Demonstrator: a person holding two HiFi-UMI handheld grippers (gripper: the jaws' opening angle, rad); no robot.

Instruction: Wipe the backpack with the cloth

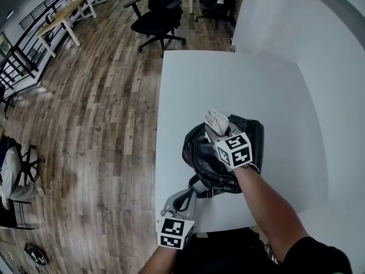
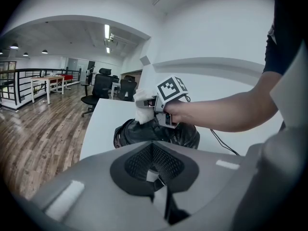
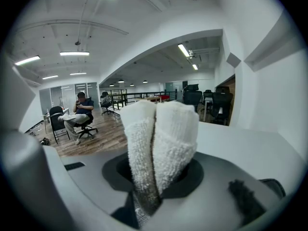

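Note:
A black backpack point(image 1: 205, 158) lies on the white table point(image 1: 188, 90) near its front edge; the left gripper view shows the backpack point(image 2: 139, 131) too. My right gripper point(image 1: 215, 131) is shut on a folded white cloth point(image 1: 217, 120) over the bag's far top. The cloth point(image 3: 161, 143) sticks up out of the right gripper point(image 3: 154, 177). At the table's near edge my left gripper point(image 1: 172, 210) is shut on the bag's grey strap point(image 1: 181, 197). That strap point(image 2: 161, 196) runs between the jaws of the left gripper point(image 2: 156, 177).
Black office chairs point(image 1: 157, 21) stand on the wood floor beyond the table's far end. A white wall point(image 1: 319, 33) runs along the right. A thin cable point(image 2: 224, 146) lies on the table by the bag. A seated person point(image 3: 79, 112) is far off.

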